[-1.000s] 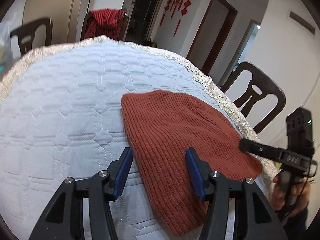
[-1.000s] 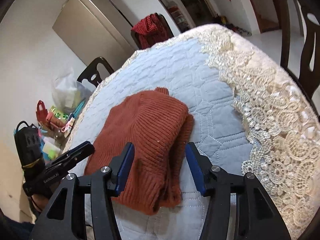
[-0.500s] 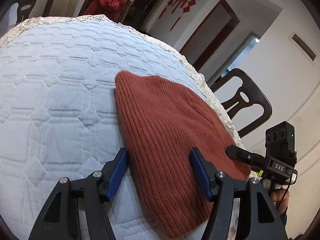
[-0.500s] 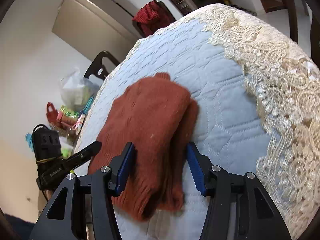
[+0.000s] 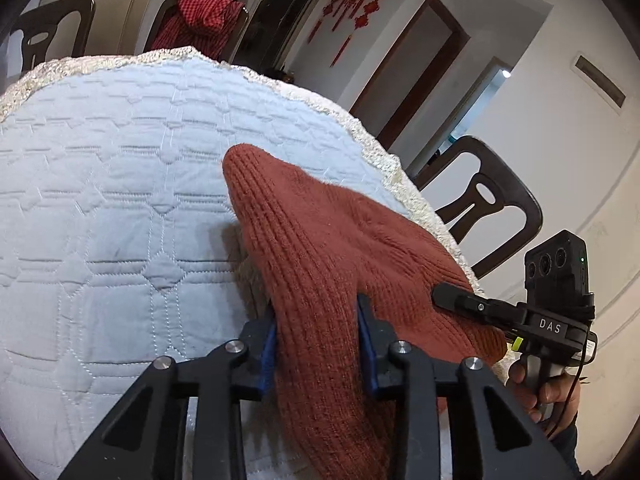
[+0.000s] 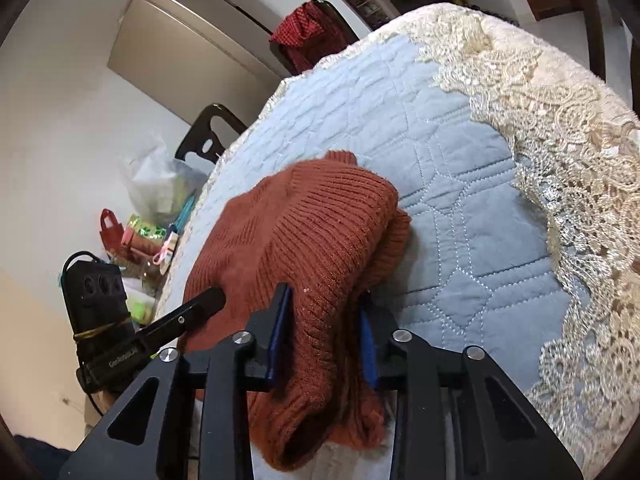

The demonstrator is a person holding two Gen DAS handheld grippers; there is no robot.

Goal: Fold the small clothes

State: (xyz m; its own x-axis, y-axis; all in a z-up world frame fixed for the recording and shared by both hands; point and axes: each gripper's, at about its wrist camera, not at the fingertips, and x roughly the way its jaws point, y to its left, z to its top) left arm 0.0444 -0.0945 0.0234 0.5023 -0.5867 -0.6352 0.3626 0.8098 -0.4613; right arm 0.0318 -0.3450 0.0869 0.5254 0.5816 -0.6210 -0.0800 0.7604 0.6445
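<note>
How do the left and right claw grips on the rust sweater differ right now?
The left claw pinches a single raised ridge of the rust sweater; the right claw clamps a thicker, layered bundle of it at the folded end. Beside the left claw lies plain quilted tablecloth; beside the right claw the quilt runs into the lace border. Shared: both are shut on the knit at the near table edge.

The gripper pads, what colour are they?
Blue pads; seen best in the right wrist view.

White walls, dark wooden chairs (image 5: 486,204), a brown door (image 5: 416,68) and red hanging ornaments (image 5: 360,4) surround the table (image 5: 100,184).
</note>
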